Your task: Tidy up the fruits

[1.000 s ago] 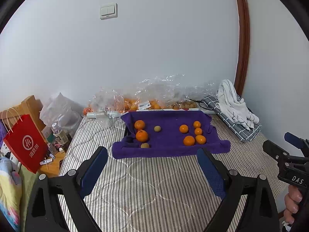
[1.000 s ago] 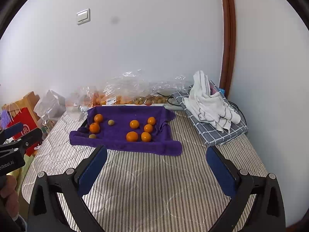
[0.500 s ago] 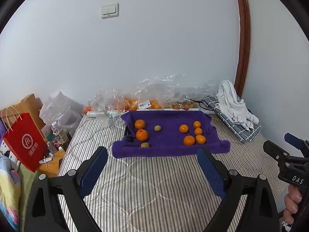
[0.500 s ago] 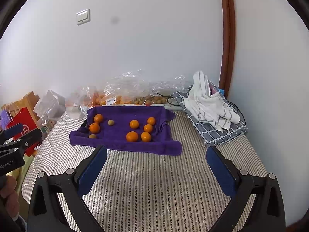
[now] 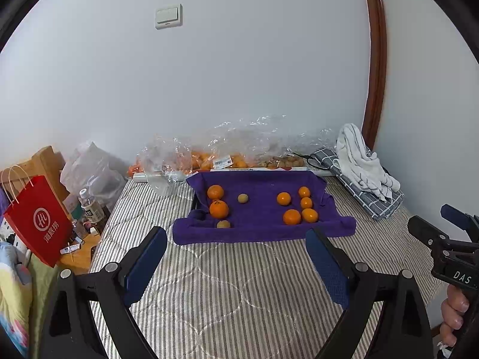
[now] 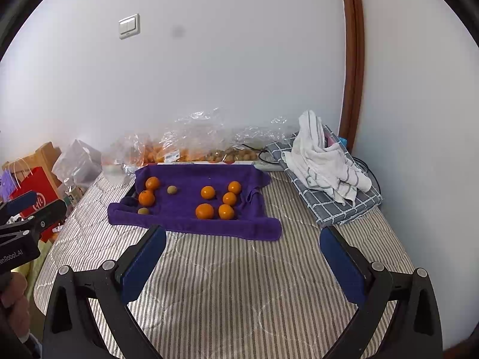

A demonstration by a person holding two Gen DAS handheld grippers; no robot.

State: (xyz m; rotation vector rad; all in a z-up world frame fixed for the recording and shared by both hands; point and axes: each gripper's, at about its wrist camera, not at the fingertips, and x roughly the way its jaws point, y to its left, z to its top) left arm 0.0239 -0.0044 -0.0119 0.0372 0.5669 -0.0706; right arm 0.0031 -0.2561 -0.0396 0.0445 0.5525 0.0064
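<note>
Nothing is held in the wide-open fingers of the left gripper (image 5: 236, 257) or right gripper (image 6: 242, 254), poised apart over the bed (image 6: 239, 284), while oranges (image 5: 299, 206) lie partly grouped on the purple towel (image 5: 260, 209), with sorting judged largely undone.

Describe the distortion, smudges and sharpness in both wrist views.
Left wrist view: fisheye bends the brown door frame, corners black, purple towel sharp. Right wrist view: same bending, faint grey smudge over the wall, oranges crisp, soft even light.
</note>
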